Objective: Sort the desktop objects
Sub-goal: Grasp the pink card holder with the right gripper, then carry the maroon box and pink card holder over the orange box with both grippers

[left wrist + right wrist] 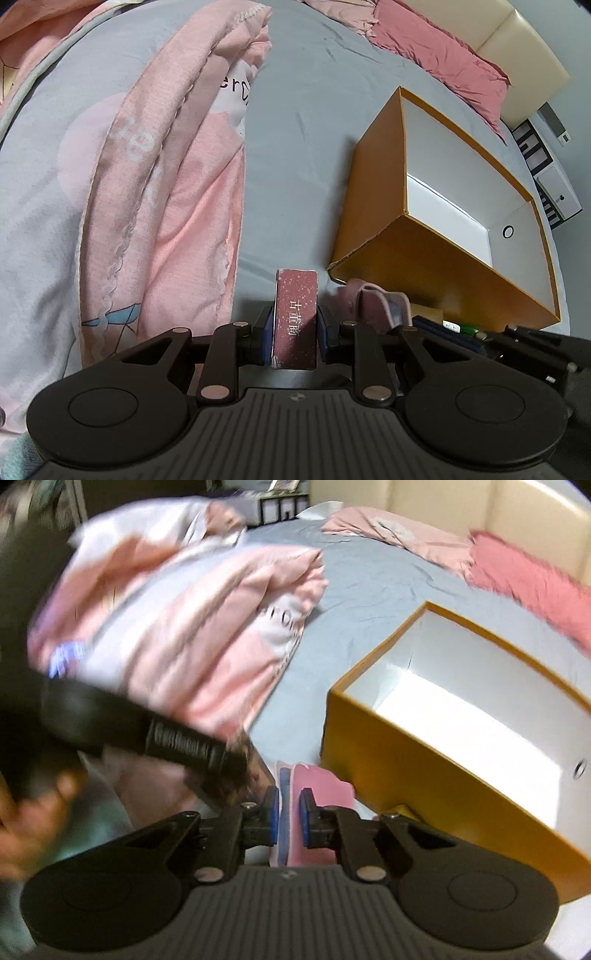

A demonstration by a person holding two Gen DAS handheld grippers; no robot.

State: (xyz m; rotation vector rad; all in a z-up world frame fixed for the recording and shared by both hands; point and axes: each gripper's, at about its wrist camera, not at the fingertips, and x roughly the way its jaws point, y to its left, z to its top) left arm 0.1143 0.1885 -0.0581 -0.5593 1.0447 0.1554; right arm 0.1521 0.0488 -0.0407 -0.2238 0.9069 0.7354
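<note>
Left gripper (294, 325) is clamped on a dark red speckled rectangular box with white characters (297, 317), held left of the open orange cardboard box with white interior (417, 258). Right gripper (289, 812) is closed on a thin pink and blue flat item (295, 782), just beside that orange box (388, 760), over the grey bedsheet (369, 587).

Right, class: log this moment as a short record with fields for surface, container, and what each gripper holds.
surface: grey bedsheet with a pink quilt
container: open orange box, white inside, nothing seen in it
left gripper: shut on a dark red card box
right gripper: closed on a thin pink item, blurred
</note>
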